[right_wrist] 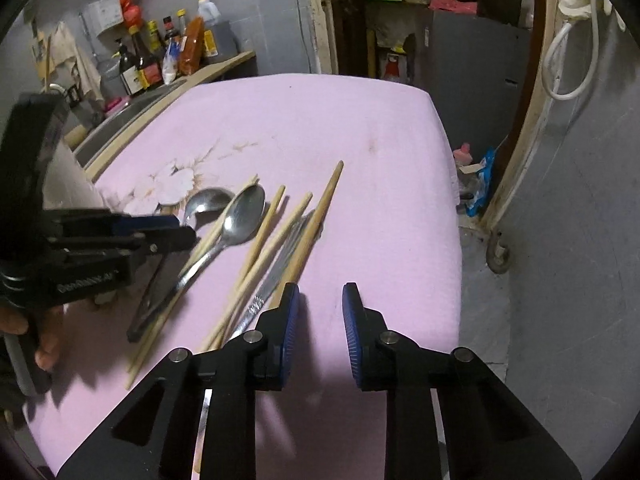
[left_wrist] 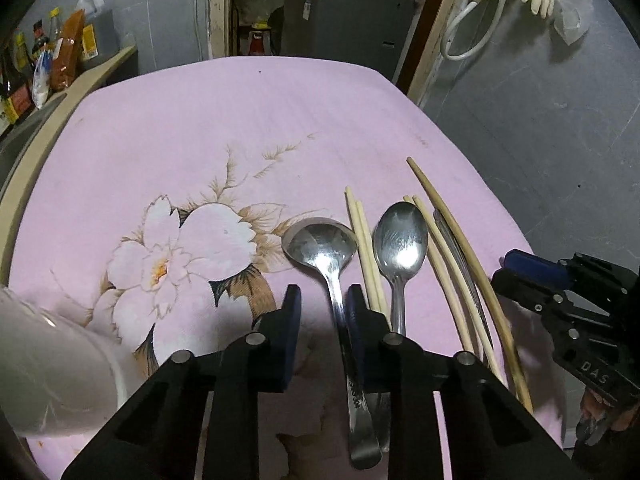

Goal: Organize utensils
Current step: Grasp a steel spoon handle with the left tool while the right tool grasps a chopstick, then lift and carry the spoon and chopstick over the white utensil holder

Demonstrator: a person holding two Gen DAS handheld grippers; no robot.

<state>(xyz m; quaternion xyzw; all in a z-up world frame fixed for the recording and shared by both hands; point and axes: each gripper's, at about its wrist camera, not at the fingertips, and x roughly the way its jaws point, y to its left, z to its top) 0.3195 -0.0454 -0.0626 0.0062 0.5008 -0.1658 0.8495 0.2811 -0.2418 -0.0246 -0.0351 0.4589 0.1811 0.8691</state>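
Hovering near tablecloth's [right_wrist: 360, 140] right edge, L gripper [left_wrist: 320, 308] & R gripper [right_wrist: 320, 308] jaws released.

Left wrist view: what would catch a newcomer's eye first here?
The row of utensils on the pink flowered tablecloth: a ladle, a spoon and pale chopsticks side by side. The left gripper stands over the ladle's handle, jaws apart. The right gripper comes in at the right edge, beside the chopsticks.
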